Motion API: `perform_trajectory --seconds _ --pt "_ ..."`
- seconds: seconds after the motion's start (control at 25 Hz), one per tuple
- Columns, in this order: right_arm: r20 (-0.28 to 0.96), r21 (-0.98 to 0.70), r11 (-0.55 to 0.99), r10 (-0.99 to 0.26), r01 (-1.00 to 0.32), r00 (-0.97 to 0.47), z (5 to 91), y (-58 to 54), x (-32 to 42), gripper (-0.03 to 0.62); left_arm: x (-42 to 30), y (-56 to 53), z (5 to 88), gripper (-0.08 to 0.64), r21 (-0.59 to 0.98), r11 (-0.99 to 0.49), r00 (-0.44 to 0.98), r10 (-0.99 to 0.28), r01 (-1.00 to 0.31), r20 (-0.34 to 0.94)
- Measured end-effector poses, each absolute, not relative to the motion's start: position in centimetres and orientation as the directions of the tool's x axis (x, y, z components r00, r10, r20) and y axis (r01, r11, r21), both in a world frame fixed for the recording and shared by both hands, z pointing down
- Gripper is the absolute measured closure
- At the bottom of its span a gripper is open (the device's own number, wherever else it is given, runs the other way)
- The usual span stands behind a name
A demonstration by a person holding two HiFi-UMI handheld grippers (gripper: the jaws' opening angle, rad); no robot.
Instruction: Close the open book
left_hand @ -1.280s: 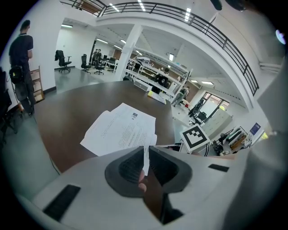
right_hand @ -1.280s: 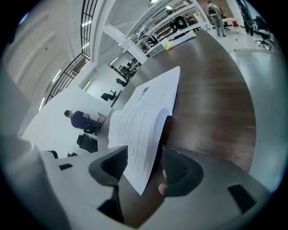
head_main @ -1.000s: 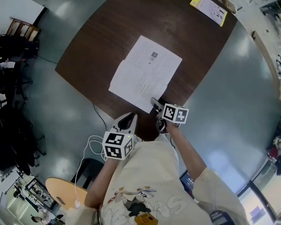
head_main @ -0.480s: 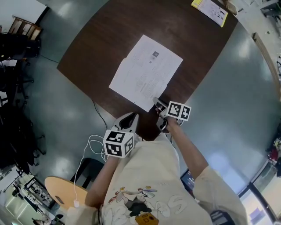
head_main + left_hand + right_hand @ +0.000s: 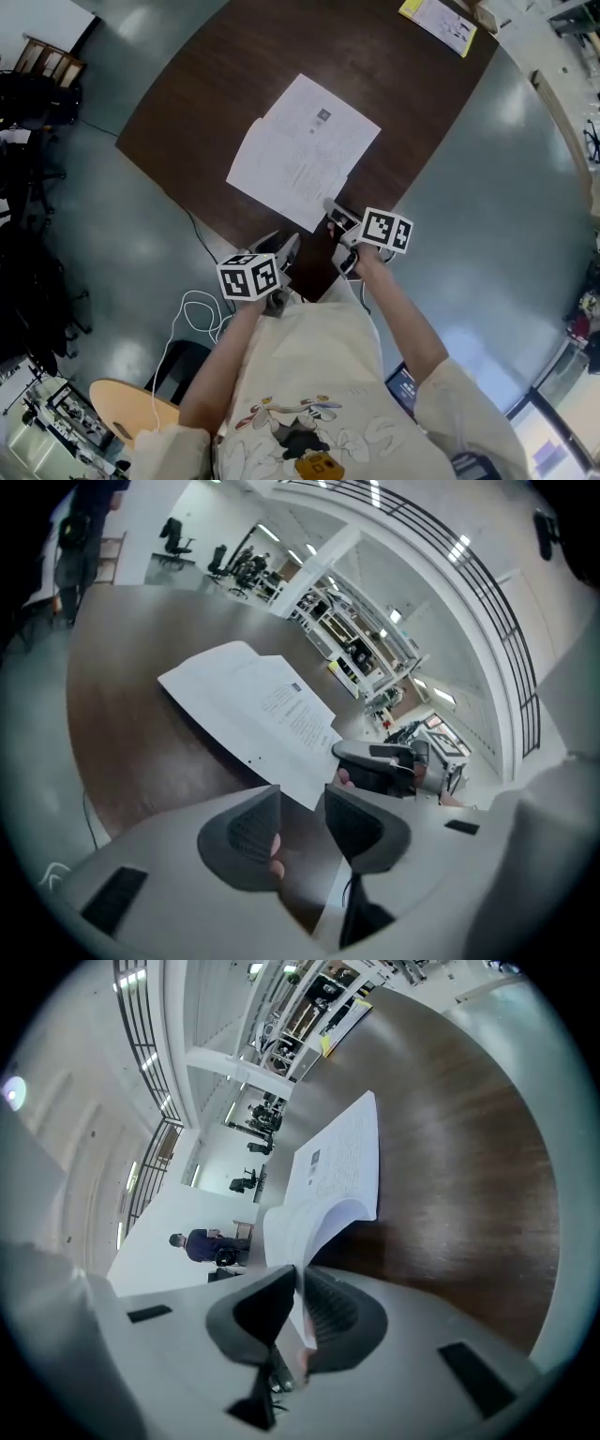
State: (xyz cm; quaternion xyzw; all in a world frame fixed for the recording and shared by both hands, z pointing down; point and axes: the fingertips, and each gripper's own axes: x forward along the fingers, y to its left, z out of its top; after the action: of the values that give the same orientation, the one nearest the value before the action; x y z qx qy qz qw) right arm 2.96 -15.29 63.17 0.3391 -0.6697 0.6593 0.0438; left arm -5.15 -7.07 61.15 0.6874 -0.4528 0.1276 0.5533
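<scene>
An open book (image 5: 302, 152) with white printed pages lies on the dark brown table (image 5: 211, 89). My right gripper (image 5: 332, 210) is at the book's near right corner, its jaws closing on a lifted page. In the right gripper view the page (image 5: 323, 1208) curls up from the table and runs between the pads of the right gripper (image 5: 298, 1302). My left gripper (image 5: 287, 247) hangs over the table's near edge, short of the book. In the left gripper view the left gripper (image 5: 302, 819) has its jaws opening with nothing between them, and the book (image 5: 258, 714) lies ahead.
A yellow-edged sheet (image 5: 439, 22) lies at the table's far corner. A white cable (image 5: 192, 309) loops on the grey floor by a round wooden seat (image 5: 127, 412). Dark chairs (image 5: 28, 103) stand at the left.
My right gripper has shut on the book's near page corner and lifted it a little. My left gripper has sunk toward the table edge and its jaws have parted.
</scene>
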Motion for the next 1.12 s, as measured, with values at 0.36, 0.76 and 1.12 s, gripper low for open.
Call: perform_trajectory --seconds 0.36,0.76,1.12 --pt "0.499 -0.861 -0.124 -0.394 -0.494 -0.772 62.7 -15.0 3.0 0.554 -4.6 -8.8 66.1 0.379 0.795 0.266 0.593 -0.547 -0.545 0.59" --pt "0.504 -0.858 -0.12 -0.388 -0.5 -0.772 63.1 -15.0 3.1 0.552 -5.7 -9.9 64.7 0.494 0.813 0.247 0.546 -0.635 -0.527 0.547" --pt "0.453 -0.888 -0.089 -0.351 -0.452 -0.82 62.5 -14.2 2.3 0.437 -6.4 -10.2 62.5 0.523 0.809 0.179 0.543 -0.659 -0.56 0.521"
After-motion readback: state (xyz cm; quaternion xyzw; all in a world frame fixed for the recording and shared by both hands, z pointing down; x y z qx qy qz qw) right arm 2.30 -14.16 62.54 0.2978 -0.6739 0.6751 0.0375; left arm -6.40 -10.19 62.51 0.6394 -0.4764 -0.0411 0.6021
